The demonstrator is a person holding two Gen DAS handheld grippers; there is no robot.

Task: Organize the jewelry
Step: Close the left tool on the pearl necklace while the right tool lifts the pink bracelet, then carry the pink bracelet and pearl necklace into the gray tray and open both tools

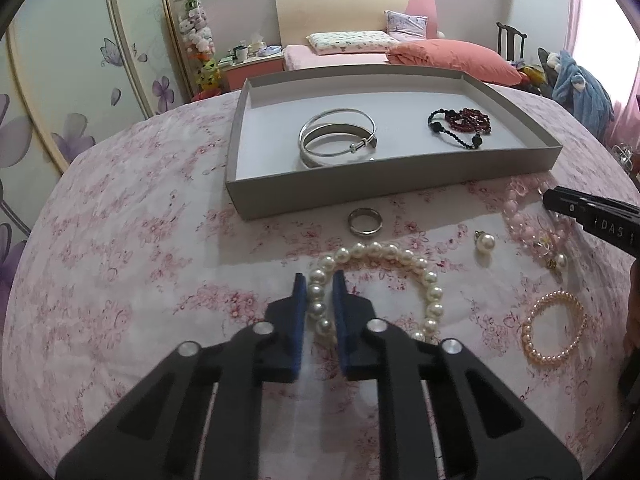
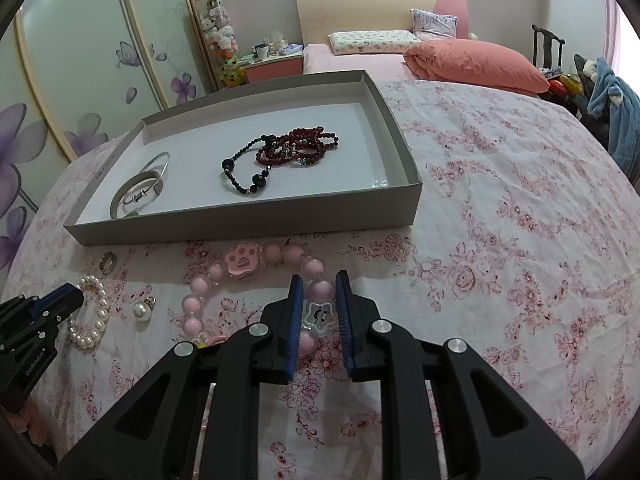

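Note:
A grey tray (image 1: 384,194) on the floral cloth holds silver bangles (image 1: 336,136) and dark red and black bead bracelets (image 1: 460,122); the tray (image 2: 248,224) also shows in the right wrist view. My left gripper (image 1: 320,280) straddles the left side of a white pearl bracelet (image 1: 416,272), its pads close on the pearls. My right gripper (image 2: 319,280) straddles a pink bead bracelet (image 2: 224,280) with a paw charm, its jaws partly open around the beads.
On the cloth lie a silver ring (image 1: 365,221), a pearl earring (image 1: 485,243), another pearl earring (image 1: 559,261) and a small peach pearl bracelet (image 1: 554,330). A bed (image 1: 400,56) and wardrobe (image 1: 60,80) stand behind.

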